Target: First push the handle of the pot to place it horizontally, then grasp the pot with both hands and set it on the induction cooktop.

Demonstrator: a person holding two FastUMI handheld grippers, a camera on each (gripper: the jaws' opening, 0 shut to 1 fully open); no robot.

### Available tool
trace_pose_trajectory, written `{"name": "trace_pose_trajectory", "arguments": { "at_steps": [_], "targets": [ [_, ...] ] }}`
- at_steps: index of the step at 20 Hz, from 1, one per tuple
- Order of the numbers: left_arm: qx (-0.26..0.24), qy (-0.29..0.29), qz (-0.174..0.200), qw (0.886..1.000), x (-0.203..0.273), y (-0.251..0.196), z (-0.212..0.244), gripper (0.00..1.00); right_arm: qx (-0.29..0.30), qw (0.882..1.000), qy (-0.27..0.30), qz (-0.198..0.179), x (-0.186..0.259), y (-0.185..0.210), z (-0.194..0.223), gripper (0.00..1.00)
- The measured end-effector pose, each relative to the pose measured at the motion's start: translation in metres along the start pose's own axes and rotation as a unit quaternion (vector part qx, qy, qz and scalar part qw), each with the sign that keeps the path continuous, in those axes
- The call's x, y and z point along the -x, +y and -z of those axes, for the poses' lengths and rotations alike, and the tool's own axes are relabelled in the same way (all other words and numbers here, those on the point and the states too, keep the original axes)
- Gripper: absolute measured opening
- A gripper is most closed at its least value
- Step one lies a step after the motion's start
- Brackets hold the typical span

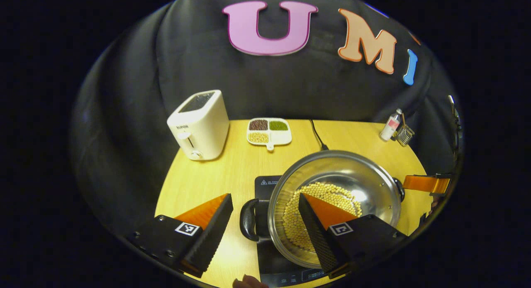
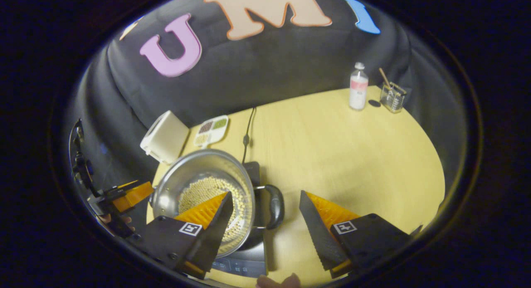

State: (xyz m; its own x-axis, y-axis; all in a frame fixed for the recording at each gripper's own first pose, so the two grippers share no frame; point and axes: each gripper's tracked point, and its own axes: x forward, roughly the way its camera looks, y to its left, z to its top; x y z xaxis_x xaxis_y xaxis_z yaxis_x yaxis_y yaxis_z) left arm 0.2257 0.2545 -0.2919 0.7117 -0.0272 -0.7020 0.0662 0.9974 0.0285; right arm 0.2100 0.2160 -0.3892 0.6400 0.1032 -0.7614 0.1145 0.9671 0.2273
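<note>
Glossy metal pot point(image 1: 336, 205), matt pale wood-grain table point(image 2: 352, 155).

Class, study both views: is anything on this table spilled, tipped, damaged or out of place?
Nothing stands out. The pot sits level on the induction cooktop, its beans inside. Toaster, divided dish and bottle stand upright, no spill.

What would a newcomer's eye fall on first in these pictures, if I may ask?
Most likely the shiny steel pot holding pale beans, sitting on the induction cooktop at the near edge of the wooden table. Each open gripper straddles one of its black side handles, the left gripper and the right gripper. Farther back stand a white toaster and a divided dish of grains.
</note>
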Motion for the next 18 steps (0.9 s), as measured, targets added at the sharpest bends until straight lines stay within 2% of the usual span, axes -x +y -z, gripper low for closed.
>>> {"name": "trace_pose_trajectory", "arguments": {
  "at_steps": [3,4,5,6,8,9,10,12,13,15,16,17,18],
  "targets": [
    [0.007,-0.079,-0.009,0.997,0.058,-0.040,-0.034,0.97,-0.015,0.994,-0.103,-0.022,0.066,-0.026,-0.049,0.93],
    [0.007,-0.113,-0.009,0.994,0.084,-0.059,-0.047,0.97,-0.009,0.990,-0.134,-0.033,0.091,-0.038,-0.063,0.97],
    [0.007,-0.140,-0.008,0.990,0.106,-0.077,-0.055,0.96,0.002,0.986,-0.162,-0.042,0.114,-0.048,-0.072,0.92],
    [0.008,-0.165,-0.008,0.986,0.129,-0.099,-0.062,0.99,0.014,0.981,-0.188,-0.049,0.138,-0.059,-0.079,0.92],
    [0.015,-0.206,-0.004,0.978,0.173,-0.144,-0.072,0.96,0.033,0.967,-0.247,-0.053,0.183,-0.082,-0.090,0.92],
    [0.021,-0.223,0.006,0.974,0.189,-0.166,-0.077,0.96,0.041,0.958,-0.277,-0.055,0.208,-0.094,-0.094,0.97],
    [0.027,-0.236,0.018,0.971,0.209,-0.194,-0.079,0.96,0.053,0.951,-0.301,-0.051,0.228,-0.106,-0.096,0.97],
    [0.034,-0.258,0.033,0.965,0.240,-0.231,-0.083,0.96,0.083,0.941,-0.328,-0.036,0.260,-0.128,-0.090,0.97],
    [0.031,-0.268,0.039,0.962,0.254,-0.246,-0.085,0.99,0.088,0.941,-0.327,-0.030,0.275,-0.136,-0.084,0.92],
    [0.000,-0.296,0.056,0.954,0.280,-0.277,-0.091,0.96,0.076,0.938,-0.338,-0.024,0.304,-0.146,-0.079,0.92],
    [-0.021,-0.311,0.063,0.948,0.291,-0.288,-0.096,0.96,0.070,0.935,-0.348,-0.017,0.319,-0.155,-0.082,0.97],
    [-0.038,-0.323,0.070,0.943,0.302,-0.299,-0.098,0.96,0.064,0.933,-0.353,-0.008,0.329,-0.162,-0.081,0.97],
    [-0.047,-0.332,0.083,0.938,0.311,-0.309,-0.098,0.96,0.058,0.932,-0.359,-0.001,0.340,-0.166,-0.077,0.92]
  ]
}}
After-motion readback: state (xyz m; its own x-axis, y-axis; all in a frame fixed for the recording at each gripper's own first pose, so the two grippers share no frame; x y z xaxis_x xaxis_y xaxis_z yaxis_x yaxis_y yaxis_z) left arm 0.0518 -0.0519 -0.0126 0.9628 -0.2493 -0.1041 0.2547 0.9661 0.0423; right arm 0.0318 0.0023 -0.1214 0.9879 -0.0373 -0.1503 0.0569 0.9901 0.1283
